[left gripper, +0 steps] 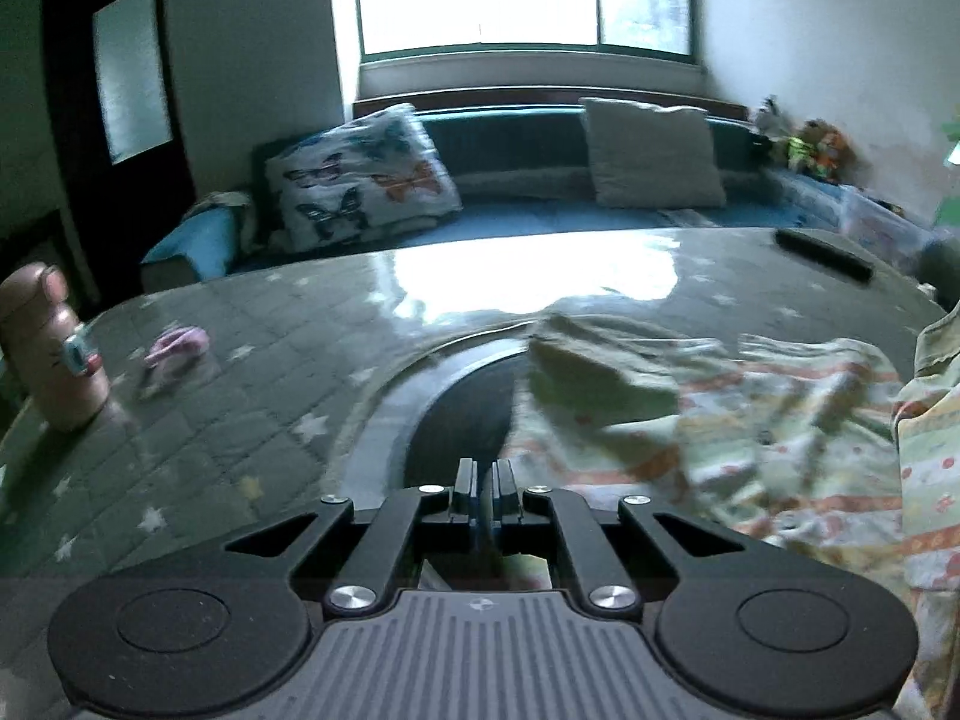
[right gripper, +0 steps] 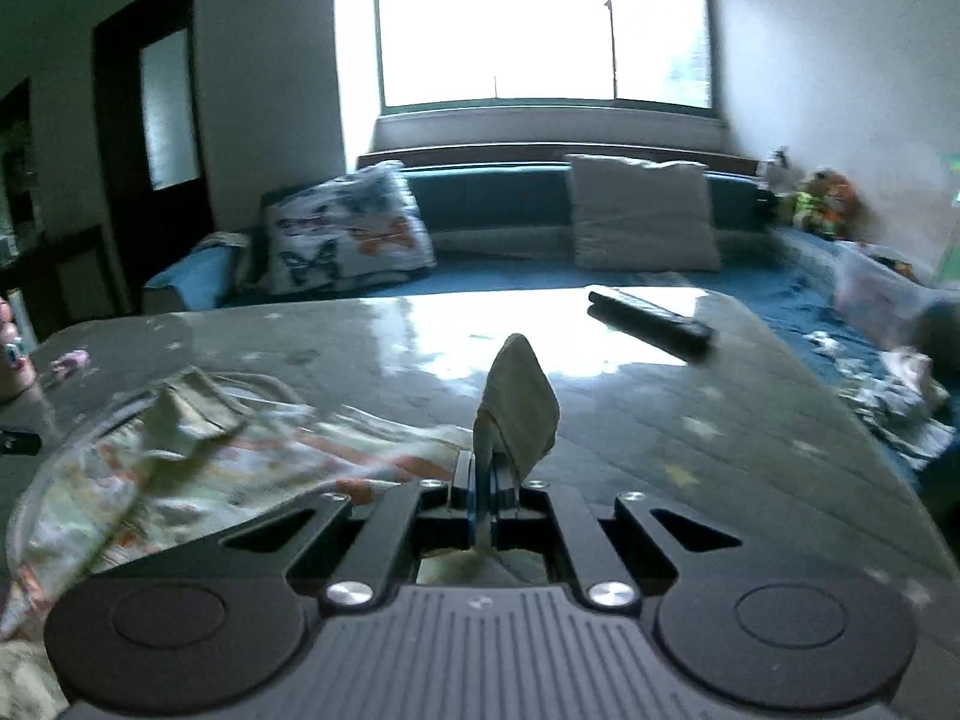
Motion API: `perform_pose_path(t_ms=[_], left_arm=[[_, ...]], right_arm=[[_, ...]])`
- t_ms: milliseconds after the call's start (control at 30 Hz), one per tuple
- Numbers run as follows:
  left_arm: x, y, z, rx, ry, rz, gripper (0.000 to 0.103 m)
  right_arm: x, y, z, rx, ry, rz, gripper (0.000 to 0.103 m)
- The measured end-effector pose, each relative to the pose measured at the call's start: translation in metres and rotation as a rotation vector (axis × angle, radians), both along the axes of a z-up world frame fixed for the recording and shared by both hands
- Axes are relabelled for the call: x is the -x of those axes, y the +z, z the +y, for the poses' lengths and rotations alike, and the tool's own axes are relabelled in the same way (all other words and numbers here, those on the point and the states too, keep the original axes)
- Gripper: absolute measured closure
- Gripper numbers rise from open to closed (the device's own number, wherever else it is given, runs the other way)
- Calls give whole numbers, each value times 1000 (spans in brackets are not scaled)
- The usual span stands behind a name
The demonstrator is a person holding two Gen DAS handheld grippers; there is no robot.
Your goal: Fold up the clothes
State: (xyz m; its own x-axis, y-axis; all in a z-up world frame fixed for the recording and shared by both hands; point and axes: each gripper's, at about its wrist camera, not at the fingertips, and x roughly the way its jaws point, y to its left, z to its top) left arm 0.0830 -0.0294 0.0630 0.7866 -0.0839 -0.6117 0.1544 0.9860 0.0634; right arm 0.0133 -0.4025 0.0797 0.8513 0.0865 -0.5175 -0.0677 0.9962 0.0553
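A pale green garment with orange and white stripes (left gripper: 750, 420) lies crumpled on the grey star-patterned table (left gripper: 240, 372), to the right of my left gripper (left gripper: 483, 480). The left jaws are closed together, and a thin edge of the cloth seems caught between them. In the right wrist view the same garment (right gripper: 198, 456) spreads to the left. My right gripper (right gripper: 483, 480) is shut on a corner of it, which sticks up as a pointed flap (right gripper: 519, 402) above the fingers.
A dark remote (right gripper: 648, 321) lies at the table's far right. A small pink item (left gripper: 177, 345) and a pink bottle (left gripper: 54, 348) stand at the far left. A blue sofa with a butterfly cushion (left gripper: 360, 177) and a plain cushion (left gripper: 654, 153) lies behind the table.
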Motion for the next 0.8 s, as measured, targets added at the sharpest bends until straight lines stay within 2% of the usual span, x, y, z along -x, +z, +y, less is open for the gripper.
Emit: perform_pose_path(t_ms=[67,133,400,500,633,700,800], left_arm=[[-3,0,-14,-11,-31,-1,87],[-8,-1,-30,-32,-59,-5,58],[-33,-20,-76,-107,-130,17,55],[-41,-28,-88,-124,-134,26,55],[-46,-38,-96,-164,-134,34,53],[-48,-41,-97,-172,-135,41,53],[-51,-43,-97,-171,-136,40,53]], right_arm=[[11,-2,-13,2,-33,5,100],[23,-4,-27,1,-68,10,100],[74,-12,-77,-45,-232,18,100],[96,-24,-94,-56,-291,65,99],[114,-43,-113,-62,-381,143,91],[122,-45,-122,-55,-445,143,87],[128,-39,-132,-68,-500,103,87]])
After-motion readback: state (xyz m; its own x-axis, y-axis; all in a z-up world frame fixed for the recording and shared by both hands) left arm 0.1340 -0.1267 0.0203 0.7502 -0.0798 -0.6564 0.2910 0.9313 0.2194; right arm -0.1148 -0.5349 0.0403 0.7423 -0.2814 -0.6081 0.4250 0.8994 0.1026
